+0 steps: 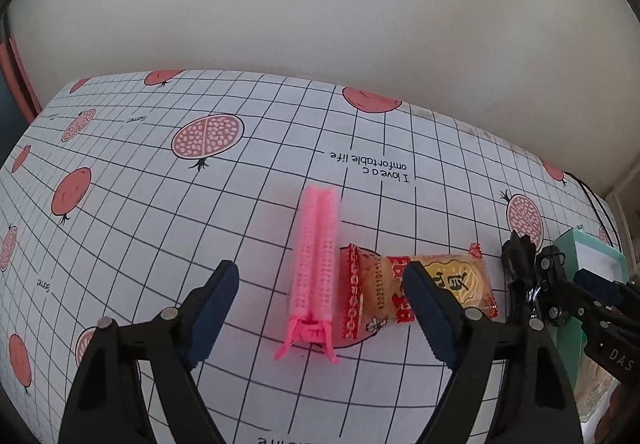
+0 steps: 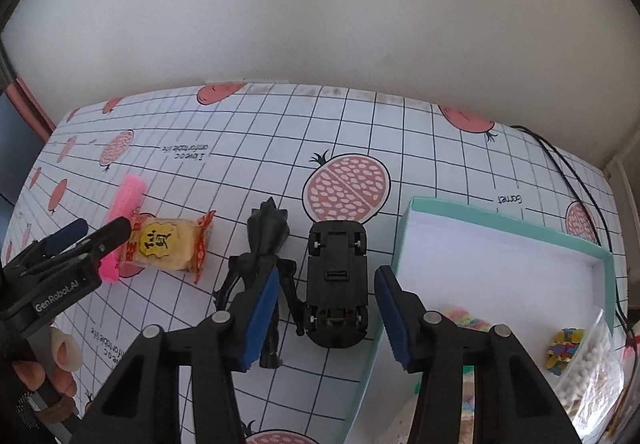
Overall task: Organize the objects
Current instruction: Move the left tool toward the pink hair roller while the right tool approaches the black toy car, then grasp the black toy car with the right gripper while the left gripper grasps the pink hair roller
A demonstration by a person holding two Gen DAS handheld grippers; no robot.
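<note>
L gripper [image 1: 320, 308] angled steeply down, jaws apart, nothing pressed btwn pads. R gripper [image 2: 328, 318] likewise steep, jaws apart, gripping nothing. Fingers [image 2: 60, 354] wrap L handle.

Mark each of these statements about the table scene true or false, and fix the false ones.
1. The toy car lies upside down. True.
2. The pink hair roller sits inside the box. False: it lies on the tablecloth, beside the snack packet.
3. The teal box has a white lining. True.
4. The right tool is clamped on the black figure. False: its jaws stand either side of the car, pressing nothing.
5. The left tool straddles the roller. True.
</note>
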